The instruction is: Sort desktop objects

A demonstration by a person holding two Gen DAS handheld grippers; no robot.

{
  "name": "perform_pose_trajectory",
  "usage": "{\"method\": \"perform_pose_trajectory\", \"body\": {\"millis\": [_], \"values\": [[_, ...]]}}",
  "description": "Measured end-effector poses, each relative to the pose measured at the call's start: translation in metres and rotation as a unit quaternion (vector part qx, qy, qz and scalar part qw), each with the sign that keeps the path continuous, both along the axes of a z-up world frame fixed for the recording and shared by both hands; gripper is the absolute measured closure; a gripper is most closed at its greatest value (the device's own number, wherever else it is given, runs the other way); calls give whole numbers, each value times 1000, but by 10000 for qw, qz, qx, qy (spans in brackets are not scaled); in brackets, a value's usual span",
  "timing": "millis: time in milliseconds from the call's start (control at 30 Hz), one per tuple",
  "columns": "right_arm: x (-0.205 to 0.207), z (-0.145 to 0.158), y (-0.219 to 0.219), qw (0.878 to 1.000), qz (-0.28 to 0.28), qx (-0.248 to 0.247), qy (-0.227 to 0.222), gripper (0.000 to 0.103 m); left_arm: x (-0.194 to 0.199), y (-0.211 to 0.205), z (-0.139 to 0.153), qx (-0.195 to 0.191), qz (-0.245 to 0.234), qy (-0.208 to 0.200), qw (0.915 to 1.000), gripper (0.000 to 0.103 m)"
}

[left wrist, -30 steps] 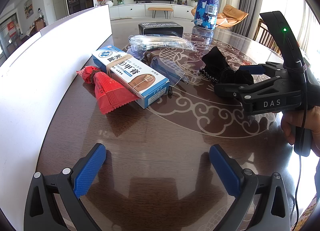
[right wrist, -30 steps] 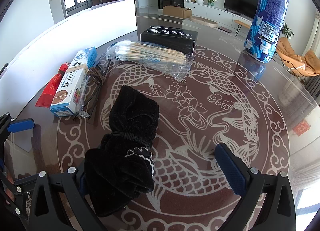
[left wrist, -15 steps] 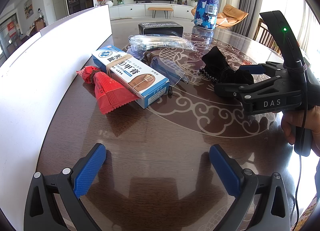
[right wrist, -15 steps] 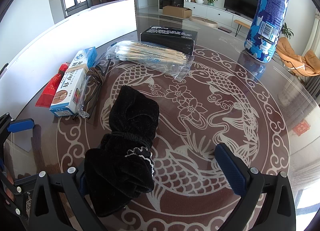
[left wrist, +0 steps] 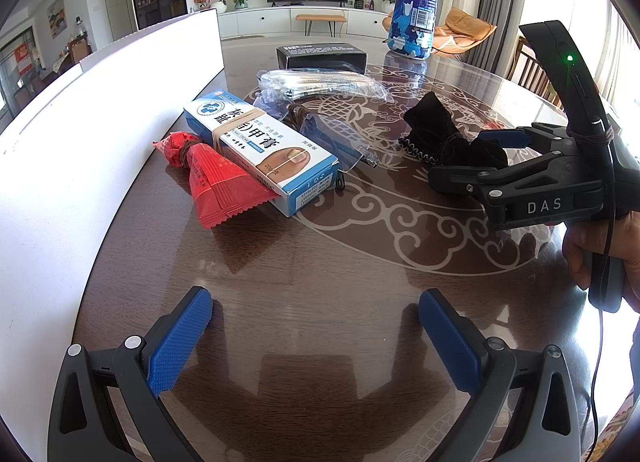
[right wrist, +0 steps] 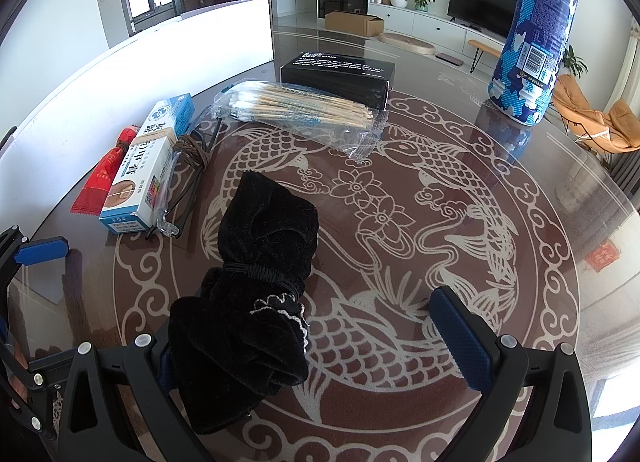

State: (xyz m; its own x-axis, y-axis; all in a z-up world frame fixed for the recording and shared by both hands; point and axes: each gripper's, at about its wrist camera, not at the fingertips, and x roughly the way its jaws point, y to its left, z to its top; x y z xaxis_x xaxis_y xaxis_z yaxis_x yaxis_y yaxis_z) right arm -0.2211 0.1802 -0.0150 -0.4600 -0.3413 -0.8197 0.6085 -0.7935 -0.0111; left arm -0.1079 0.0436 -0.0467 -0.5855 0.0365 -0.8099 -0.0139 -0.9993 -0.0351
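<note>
Right gripper (right wrist: 320, 346) gaped wide around the black velvet pouch (right wrist: 248, 294), left gripper (left wrist: 316, 338) spread empty; nothing visibly sorted yet.

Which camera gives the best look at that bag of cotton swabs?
The right wrist view: the swab bag lies open to the camera, individual sticks visible. The left wrist view shows the same bag farther off, flattened and glary.

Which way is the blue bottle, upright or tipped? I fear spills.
Upright: the blue bottle stands on its base on the table, label barcode near the bottom. Its cap is cut off in both views.
</note>
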Motion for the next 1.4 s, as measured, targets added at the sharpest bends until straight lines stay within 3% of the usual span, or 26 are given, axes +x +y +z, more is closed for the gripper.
{"method": "perform_pose_trajectory", "body": {"millis": [900, 967, 1033, 1233, 1333, 1367, 1400], "values": [[-2, 1, -2, 10000, 10, 39, -68, 0, 0, -1, -2, 36, 10, 20, 10000, 0], [1, 6, -4, 9999, 125, -10, 25, 19, 0, -1, -1, 35, 9, 19, 10000, 0], [3, 11, -5, 9999, 103, 4, 60, 67, 1, -1, -2, 43, 9, 21, 10000, 0], [17, 17, 17, 9976, -56, 688, -48, 66, 1, -1, -2, 33, 11, 23, 10000, 0], [23, 19, 43, 9909, -376, 1293, 55, 65, 1, -1, -1, 1, 14, 11, 10000, 0], [25, 21, 48, 9869, -456, 1534, 180, 62, 1, -2, -1, -6, 16, 7, 10000, 0], [26, 23, 48, 9834, -470, 1723, 316, 49, 1, -1, -1, -18, 16, 3, 10000, 0]]}}
